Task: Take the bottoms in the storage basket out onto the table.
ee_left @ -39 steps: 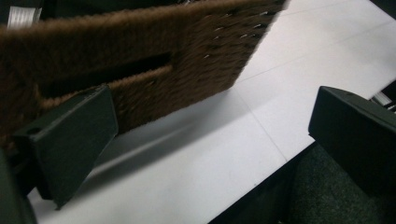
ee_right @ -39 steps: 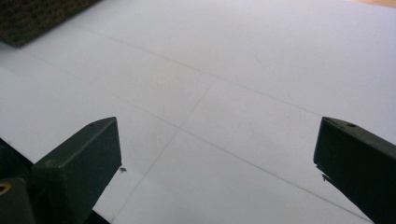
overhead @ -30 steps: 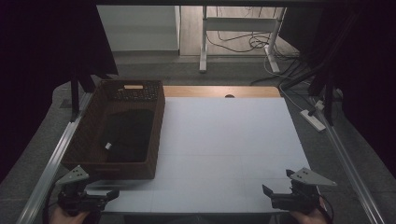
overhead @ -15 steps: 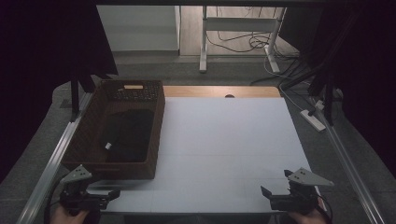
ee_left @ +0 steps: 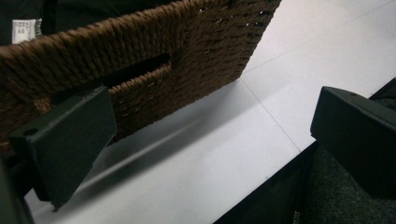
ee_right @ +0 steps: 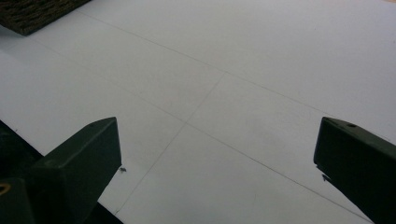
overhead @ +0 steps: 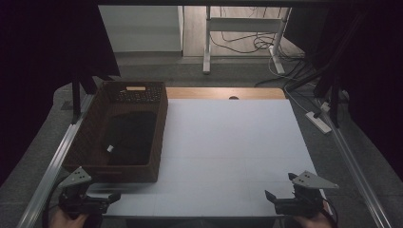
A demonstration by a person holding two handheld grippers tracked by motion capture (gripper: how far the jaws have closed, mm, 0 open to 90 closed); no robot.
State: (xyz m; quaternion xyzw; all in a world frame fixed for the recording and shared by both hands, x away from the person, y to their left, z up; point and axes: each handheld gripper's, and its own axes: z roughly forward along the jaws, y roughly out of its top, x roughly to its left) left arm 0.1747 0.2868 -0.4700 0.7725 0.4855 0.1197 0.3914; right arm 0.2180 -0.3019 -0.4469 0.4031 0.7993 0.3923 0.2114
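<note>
We are holding both grippers (overhead: 114, 197) (overhead: 267, 195) agape, empty; the brown woven basket (overhead: 159, 133) is holding dark cloth (overhead: 130, 137); our left gripper view is showing its handle slot (ee_left: 135, 72).

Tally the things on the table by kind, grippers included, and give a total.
Woven basket: 1
Black cloth in the basket: 1
Grippers: 2, left gripper and right gripper, both open
Total: 4

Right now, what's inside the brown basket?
Inside the woven basket lies a dark folded cloth with a small white tag. Whatever is under the cloth is covered, so I cannot tell.
</note>
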